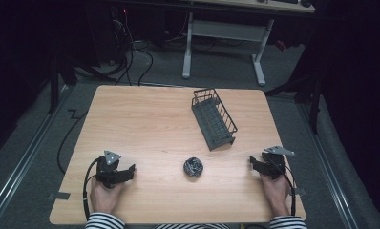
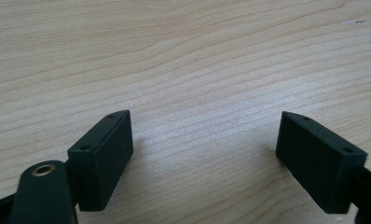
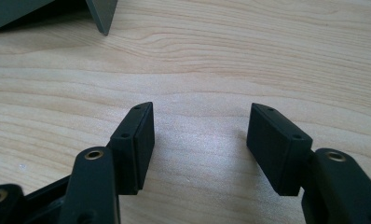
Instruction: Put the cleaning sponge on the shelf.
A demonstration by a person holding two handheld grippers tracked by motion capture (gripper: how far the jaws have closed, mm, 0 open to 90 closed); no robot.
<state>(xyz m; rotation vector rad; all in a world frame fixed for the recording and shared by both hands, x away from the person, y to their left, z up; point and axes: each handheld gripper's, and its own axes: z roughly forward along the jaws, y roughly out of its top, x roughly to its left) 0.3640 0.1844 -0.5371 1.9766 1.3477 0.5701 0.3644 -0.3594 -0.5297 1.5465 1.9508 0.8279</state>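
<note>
Wood-grain tabletop (image 1: 145,124) is bare under both tools rn. Nearest the person, left gripper (image 1: 129,170) rests at the near-left w/ jaws spread wide, nothing between them; left gripper view (image 2: 204,140) has plain wood in the gap. Right gripper (image 1: 251,163) sits at the near-right edge, also released, jaws apart over bare wood in its own view (image 3: 200,140).

Between the two, a bit fwd of them, lies the dark, shiny, round scrunched-wire ball (image 1: 193,167), apart from both grippers, untouched. Further back and right of centre is the dark grey wire-mesh basket (image 1: 214,118), long side angled, standing just beyond the ball but not touching it.

Likely step: pick up ball, drop in basket. Tips, imo:
- Either hand is about equally near; right one is closer to the basket, so prob the better pick.
- Come in from above, jaws straddling the ball's middle.
- Close gently; it looks springy, could squirt out.
- Lift clear of the basket rim before releasing, over the mesh floor not the wall.
</note>
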